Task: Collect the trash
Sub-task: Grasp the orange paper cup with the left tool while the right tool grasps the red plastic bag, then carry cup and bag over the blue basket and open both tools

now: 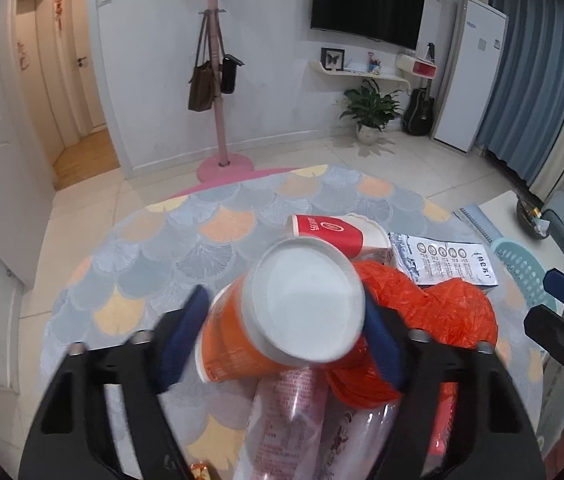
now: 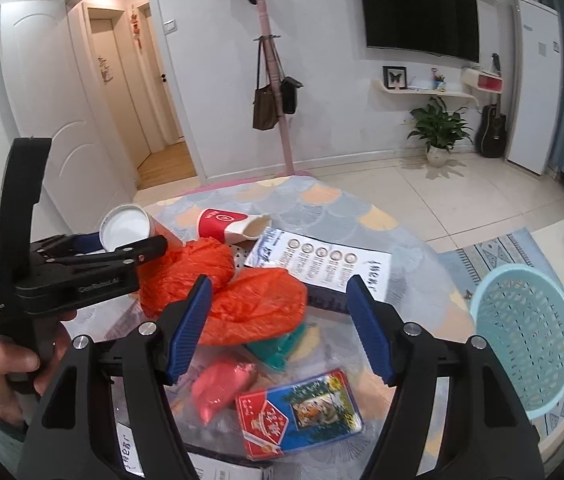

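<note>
My left gripper point(image 1: 286, 332) is shut on an orange paper cup point(image 1: 238, 340) with its white bottom toward the camera, held above the round table; it also shows in the right wrist view point(image 2: 126, 232). A red paper cup point(image 1: 330, 234) lies on its side behind it. Crumpled orange plastic bags point(image 1: 442, 312) lie to the right. My right gripper point(image 2: 278, 328) is open and empty above the orange bags point(image 2: 258, 308), a pink wrapper point(image 2: 222, 388) and a red and blue card pack point(image 2: 302, 412).
A light blue perforated basket point(image 2: 526, 340) stands right of the table. A printed leaflet point(image 2: 322, 264) lies behind the bags. Clear plastic wrappers point(image 1: 294, 420) lie under the left gripper. The round table point(image 1: 142, 248) has a scale-pattern cloth. A pink coat stand point(image 1: 222, 120) stands behind.
</note>
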### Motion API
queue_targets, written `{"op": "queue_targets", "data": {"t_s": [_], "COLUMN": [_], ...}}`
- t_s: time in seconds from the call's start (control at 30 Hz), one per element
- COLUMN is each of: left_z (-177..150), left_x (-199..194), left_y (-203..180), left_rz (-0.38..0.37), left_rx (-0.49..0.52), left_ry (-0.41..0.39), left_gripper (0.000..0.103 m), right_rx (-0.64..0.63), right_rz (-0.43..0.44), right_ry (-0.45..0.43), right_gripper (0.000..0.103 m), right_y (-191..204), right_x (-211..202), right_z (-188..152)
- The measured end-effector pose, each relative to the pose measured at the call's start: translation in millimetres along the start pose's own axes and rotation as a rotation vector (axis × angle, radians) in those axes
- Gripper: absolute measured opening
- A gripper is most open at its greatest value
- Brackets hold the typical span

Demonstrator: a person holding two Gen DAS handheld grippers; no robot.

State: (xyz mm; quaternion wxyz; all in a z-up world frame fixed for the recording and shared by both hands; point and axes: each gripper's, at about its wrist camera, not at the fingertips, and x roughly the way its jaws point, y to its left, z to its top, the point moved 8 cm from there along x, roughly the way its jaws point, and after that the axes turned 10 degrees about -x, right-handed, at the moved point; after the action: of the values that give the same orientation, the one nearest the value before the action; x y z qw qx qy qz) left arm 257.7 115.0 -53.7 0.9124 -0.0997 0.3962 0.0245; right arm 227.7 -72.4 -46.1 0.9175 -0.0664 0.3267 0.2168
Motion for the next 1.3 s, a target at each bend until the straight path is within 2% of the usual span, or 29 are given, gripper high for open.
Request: {"op": "queue_targets", "data": {"t_s": [0.1, 0.17, 0.33, 0.53, 0.6, 0.63, 0.67, 0.77, 0.83, 0.97, 1.1, 1.17, 1.3], "left_z": [4, 6, 12, 21, 23, 23, 24, 24, 25, 30, 39, 41, 38], "left_x": [-6, -11, -28, -49, -54, -56, -59, -69, -77, -98, -118, -122, -116], "left_y": [4, 8, 28, 42, 42, 41, 40, 33, 26, 7, -30, -54, -103], "left_rz": [-0.011, -0.021, -0.052, -0.078, -0.083, -0.084, -0.087, -0.102, -0.111, -0.146, -0.208, -0.242, -0.296], "left_rx": [-0.007, -0.017, -0.067, -0.114, -0.115, -0.113, -0.112, -0.104, -0.098, -0.077, -0.036, -0.012, 0.040], "left_ry": [-0.029, -0.044, -0.094, -0.140, -0.147, -0.152, -0.159, -0.181, -0.197, -0.243, -0.280, -0.282, -0.270], "left_gripper": [0.062, 0.059, 0.059, 0.059, 0.059, 0.059, 0.059, 0.059, 0.059, 0.058, 0.057, 0.057, 0.056], "right_rx": [-0.009, -0.020, -0.035, -0.048, -0.047, -0.049, -0.057, -0.090, -0.083, -0.052, -0.020, -0.003, 0.072], "right_rz": [0.044, 0.073, 0.159, 0.192, 0.203, 0.214, 0.217, 0.214, 0.219, 0.210, 0.157, 0.110, 0.039], "right_ry": [0.019, 0.038, 0.097, 0.178, 0.186, 0.186, 0.181, 0.149, 0.123, 0.038, -0.058, -0.099, -0.124], "right_gripper": [0.067, 0.073, 0.077, 0.080, 0.072, 0.059, 0.051, 0.034, 0.028, 0.026, 0.025, 0.026, 0.026], "right_y": [11, 22, 51, 69, 72, 73, 74, 77, 76, 62, 31, 9, -44], "right_x": [11, 19, 48, 79, 81, 84, 82, 71, 61, 33, -7, -25, -46], "right_z": [3, 5, 6, 0, -1, -1, -1, 2, 5, 17, 29, 30, 20]}}
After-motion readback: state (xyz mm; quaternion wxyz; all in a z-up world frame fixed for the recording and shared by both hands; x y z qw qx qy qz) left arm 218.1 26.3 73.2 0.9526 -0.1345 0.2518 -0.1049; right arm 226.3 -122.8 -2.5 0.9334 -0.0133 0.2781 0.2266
